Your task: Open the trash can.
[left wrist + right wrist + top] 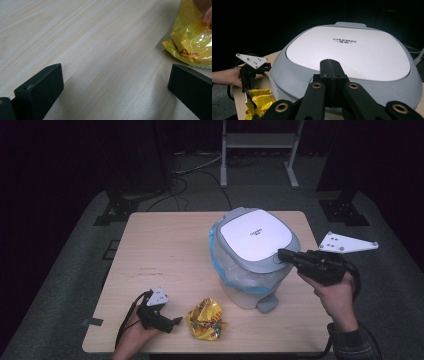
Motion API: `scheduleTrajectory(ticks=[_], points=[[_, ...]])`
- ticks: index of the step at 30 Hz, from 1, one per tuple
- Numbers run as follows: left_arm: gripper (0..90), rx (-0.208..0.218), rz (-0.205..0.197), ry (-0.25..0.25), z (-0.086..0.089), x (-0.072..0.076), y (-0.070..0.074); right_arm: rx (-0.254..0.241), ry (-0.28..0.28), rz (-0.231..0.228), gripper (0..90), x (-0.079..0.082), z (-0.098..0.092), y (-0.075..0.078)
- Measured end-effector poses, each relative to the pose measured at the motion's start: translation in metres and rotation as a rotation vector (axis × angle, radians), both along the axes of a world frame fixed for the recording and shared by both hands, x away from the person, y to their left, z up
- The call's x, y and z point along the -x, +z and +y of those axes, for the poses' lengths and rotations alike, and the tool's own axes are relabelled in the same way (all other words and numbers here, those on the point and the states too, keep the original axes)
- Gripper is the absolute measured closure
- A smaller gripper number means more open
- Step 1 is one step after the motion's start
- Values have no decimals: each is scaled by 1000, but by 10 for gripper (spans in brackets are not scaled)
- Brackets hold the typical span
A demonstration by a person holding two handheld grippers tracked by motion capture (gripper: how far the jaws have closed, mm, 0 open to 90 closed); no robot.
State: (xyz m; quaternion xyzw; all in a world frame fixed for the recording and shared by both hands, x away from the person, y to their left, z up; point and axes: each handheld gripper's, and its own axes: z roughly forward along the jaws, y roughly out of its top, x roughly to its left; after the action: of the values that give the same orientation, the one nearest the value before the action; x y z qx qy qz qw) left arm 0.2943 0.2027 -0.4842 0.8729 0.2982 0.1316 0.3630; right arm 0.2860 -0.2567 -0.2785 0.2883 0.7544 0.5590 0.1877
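- A lidded grey-and-white pedal bin (252,257), lined with a blue-edged bag, stands on the wooden worktop (165,255).
- The right gripper (283,255), jaws together and empty, rests its tips at the closed lid's front rim, perhaps on a release button.
- The left gripper (176,321), jaws apart, lies just beside a crumpled yellow snack wrapper (205,319).
- Progress: lid not yet open, wrapper not picked up or binned.

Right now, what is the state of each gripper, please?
Left gripper: open, holding nothing, beside the yellow snack bag.
Right gripper: shut, empty, tips against the bin lid.
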Motion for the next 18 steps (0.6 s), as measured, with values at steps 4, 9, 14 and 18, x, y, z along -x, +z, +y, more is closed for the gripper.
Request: scheduleTrajectory(ticks=[4,9,14,18], points=[[0,0,0,0,0,0,0,-1,-2,-1,900,0,0,0],[0,0,0,0,0,0,0,-9,0,9,900,0,-1,-1],[0,0,0,0,0,0,0,-10,0,11,900,1,-1,-2],[0,1,0,-1,0,0,0,-13,1,12,900,1,-1,-2]])
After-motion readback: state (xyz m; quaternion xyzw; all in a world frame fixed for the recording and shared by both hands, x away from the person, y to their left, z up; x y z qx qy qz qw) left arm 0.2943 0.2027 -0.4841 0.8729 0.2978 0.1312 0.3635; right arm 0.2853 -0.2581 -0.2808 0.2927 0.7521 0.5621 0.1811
